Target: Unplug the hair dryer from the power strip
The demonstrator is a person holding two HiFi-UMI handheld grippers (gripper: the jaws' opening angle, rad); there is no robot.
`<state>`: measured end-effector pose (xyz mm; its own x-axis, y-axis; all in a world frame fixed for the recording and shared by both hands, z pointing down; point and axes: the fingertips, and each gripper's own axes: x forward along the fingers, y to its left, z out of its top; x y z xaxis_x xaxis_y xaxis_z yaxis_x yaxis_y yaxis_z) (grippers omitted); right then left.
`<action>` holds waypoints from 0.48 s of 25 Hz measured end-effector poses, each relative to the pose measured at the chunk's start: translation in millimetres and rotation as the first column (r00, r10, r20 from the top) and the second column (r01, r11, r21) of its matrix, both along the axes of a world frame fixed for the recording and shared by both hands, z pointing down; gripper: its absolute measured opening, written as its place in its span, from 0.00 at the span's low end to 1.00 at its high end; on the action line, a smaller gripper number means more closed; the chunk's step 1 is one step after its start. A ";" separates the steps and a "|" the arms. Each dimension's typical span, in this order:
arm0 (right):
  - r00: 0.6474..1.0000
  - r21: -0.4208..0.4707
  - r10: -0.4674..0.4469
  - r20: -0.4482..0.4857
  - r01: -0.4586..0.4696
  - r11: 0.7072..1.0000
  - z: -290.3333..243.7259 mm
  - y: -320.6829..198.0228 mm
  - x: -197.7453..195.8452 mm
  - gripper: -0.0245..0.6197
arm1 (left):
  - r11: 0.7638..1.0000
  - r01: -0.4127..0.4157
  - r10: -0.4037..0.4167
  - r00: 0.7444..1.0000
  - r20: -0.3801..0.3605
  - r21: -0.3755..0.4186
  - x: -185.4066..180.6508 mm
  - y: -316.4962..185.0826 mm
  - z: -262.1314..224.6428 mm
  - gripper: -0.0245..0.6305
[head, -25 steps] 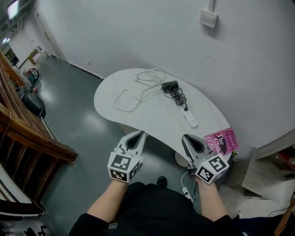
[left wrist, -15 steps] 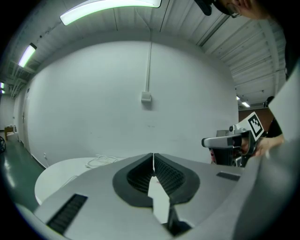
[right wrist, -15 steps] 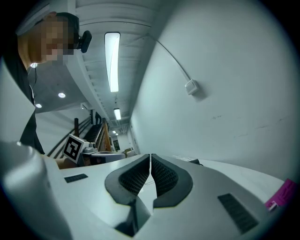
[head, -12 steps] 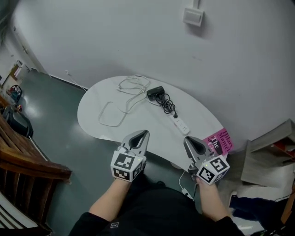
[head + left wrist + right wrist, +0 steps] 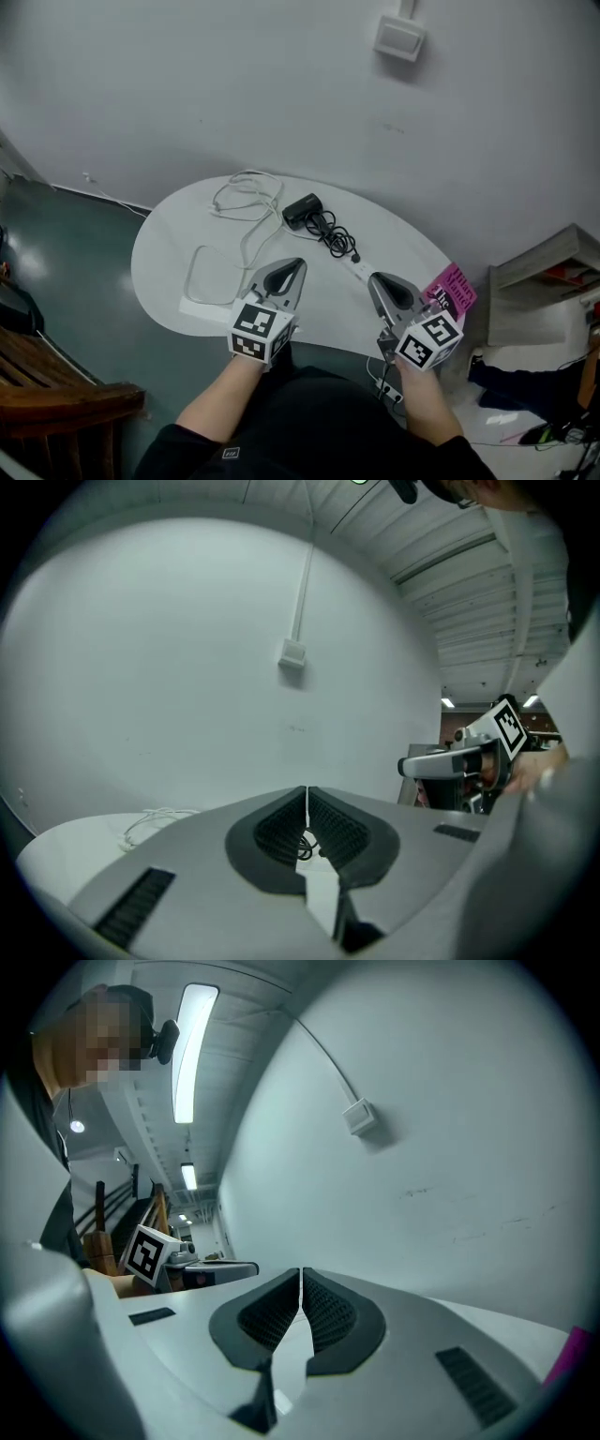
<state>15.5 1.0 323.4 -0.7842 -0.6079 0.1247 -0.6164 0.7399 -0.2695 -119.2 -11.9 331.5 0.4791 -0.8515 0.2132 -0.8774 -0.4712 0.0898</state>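
Approach step: the left hand-held gripper (image 5: 293,266) and right hand-held gripper (image 5: 374,279) hover over the counter's (image 5: 161,267) near edge, both with jaws pressed together and empty. The black hair dryer (image 5: 301,210) lies farther back. Its coiled cord (image 5: 334,236) runs to the power strip (image 5: 358,269); the plug looks seated, though it's tiny here. Next move calls for opened jaws, one bracing the strip, one pulling the plug.

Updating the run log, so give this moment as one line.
left tongs: shut, empty | right tongs: shut, empty | hair dryer: on table, untouched | power strip: untouched
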 end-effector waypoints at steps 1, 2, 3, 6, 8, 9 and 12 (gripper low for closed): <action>1.000 0.001 0.022 -0.002 -0.022 1.000 -0.3 -4.5 -4.2 0.09 | 1.000 -0.026 0.026 1.000 -0.001 -0.004 -2.0 -6.7 1.1 0.07; 0.999 -0.002 0.046 -0.004 -0.046 0.999 -0.1 -8.7 -6.7 0.09 | 0.999 -0.054 0.054 0.999 0.001 -0.007 -3.0 -12.4 1.4 0.07; 0.997 -0.007 0.073 -0.006 -0.073 0.997 0.5 -12.8 -8.0 0.09 | 0.996 -0.083 0.083 0.997 0.004 -0.008 -3.3 -17.1 1.1 0.07; 0.989 -0.023 0.150 -0.010 -0.150 0.988 3.4 -22.4 -9.3 0.09 | 0.987 -0.160 0.160 0.987 0.016 -0.009 -4.4 -28.9 3.1 0.07; 0.982 -0.036 0.189 -0.018 -0.190 0.981 7.1 -24.3 -9.2 0.09 | 0.981 -0.193 0.193 0.981 0.013 -0.022 -4.4 -35.5 9.3 0.07; 0.979 -0.045 0.204 -0.026 -0.205 0.978 10.3 -23.7 -8.0 0.09 | 0.978 -0.205 0.205 0.979 0.005 -0.031 -3.3 -37.6 13.0 0.07; 0.970 -0.067 0.237 -0.049 -0.240 0.968 19.6 -23.8 -0.7 0.09 | 0.969 -0.239 0.239 0.971 -0.016 -0.056 4.0 -40.7 23.7 0.07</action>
